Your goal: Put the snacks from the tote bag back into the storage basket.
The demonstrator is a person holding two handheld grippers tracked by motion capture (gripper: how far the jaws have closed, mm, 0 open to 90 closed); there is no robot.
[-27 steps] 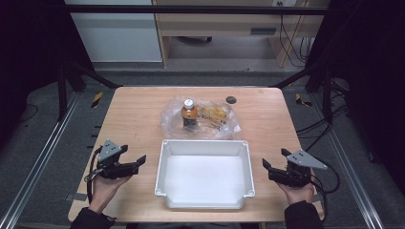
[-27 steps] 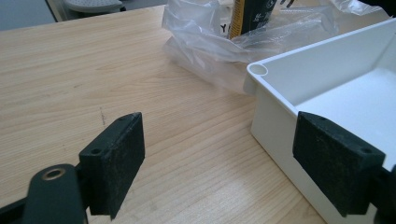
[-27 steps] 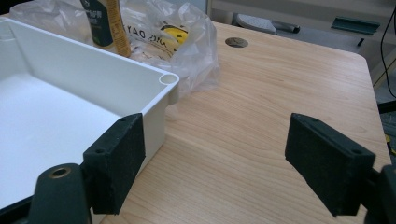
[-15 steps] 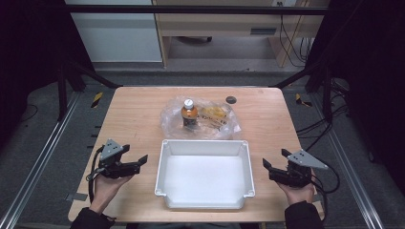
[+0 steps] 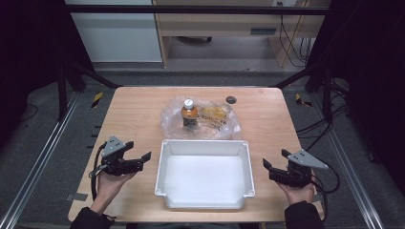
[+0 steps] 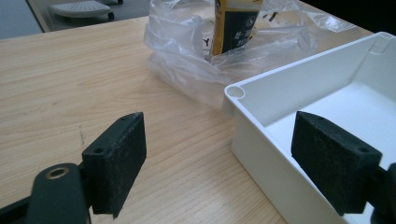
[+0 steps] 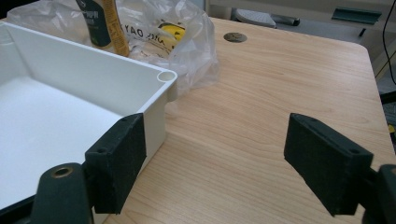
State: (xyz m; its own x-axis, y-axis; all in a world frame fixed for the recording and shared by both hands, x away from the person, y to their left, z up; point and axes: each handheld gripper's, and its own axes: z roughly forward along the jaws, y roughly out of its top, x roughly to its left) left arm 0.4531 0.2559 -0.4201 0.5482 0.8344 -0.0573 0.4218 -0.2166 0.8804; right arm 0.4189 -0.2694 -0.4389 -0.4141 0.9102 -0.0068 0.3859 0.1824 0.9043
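A white plastic tray (image 5: 204,206) lies empty at the front middle of the wooden table. Behind it a clear plastic bag (image 5: 172,125) holds an upright bottle (image 5: 189,113) with a white cap and a yellow packet (image 5: 213,114). My left gripper (image 5: 141,158) rests open just left of the tray, its jaws wide apart with nothing between them. My right gripper (image 5: 274,160) stands open to the right of the tray, also empty. In the left gripper view the tray's corner (image 6: 236,92) and the bag (image 6: 182,56) lie ahead. The right gripper view has the tray's corner (image 7: 166,77) and the bag (image 7: 187,42) ahead.
A small dark round grommet (image 5: 231,99) sits in the table top at the back right. Bare wood (image 5: 133,114) lies left of the bag. Metal frame rails and cables run along the floor on both sides of the table.
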